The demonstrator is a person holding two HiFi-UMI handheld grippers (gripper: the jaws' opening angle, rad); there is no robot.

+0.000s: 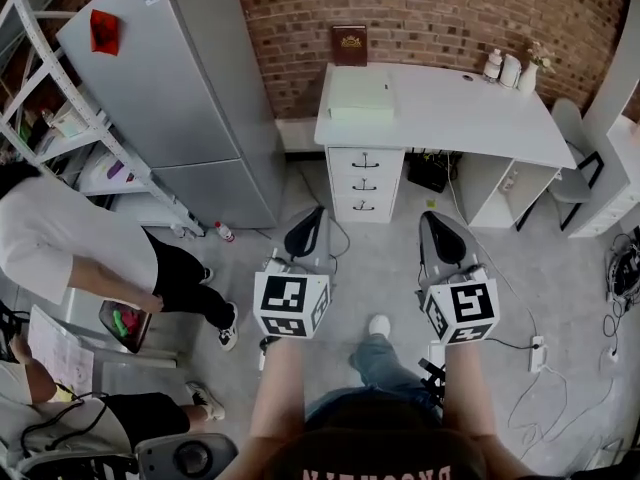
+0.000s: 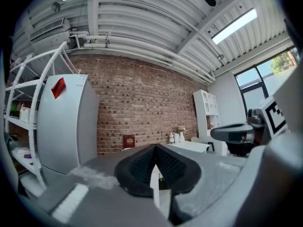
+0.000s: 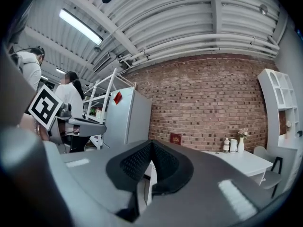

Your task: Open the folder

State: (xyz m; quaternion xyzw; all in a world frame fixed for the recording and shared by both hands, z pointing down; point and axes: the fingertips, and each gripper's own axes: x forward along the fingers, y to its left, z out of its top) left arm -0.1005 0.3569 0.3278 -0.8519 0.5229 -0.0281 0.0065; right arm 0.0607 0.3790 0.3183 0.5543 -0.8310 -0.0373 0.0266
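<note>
Head view shows us the folder (image 1: 360, 93), pale green, lying flat on the desk (image 1: 470, 108) at its left end, just in front of a brown book (image 1: 349, 45) propped at the desk's back edge. We judge it light, thin and bendy, with a slick cover, so we would pinch the top cover at a free edge near a corner. Its edges sit square to the desk. Its long axis seems to run along the desk's length, but we cannot tell which side carries the spine. Our left gripper (image 2: 155, 157) and right gripper (image 3: 151, 155) are both pressed together on nothing, well short of the desk.
</note>
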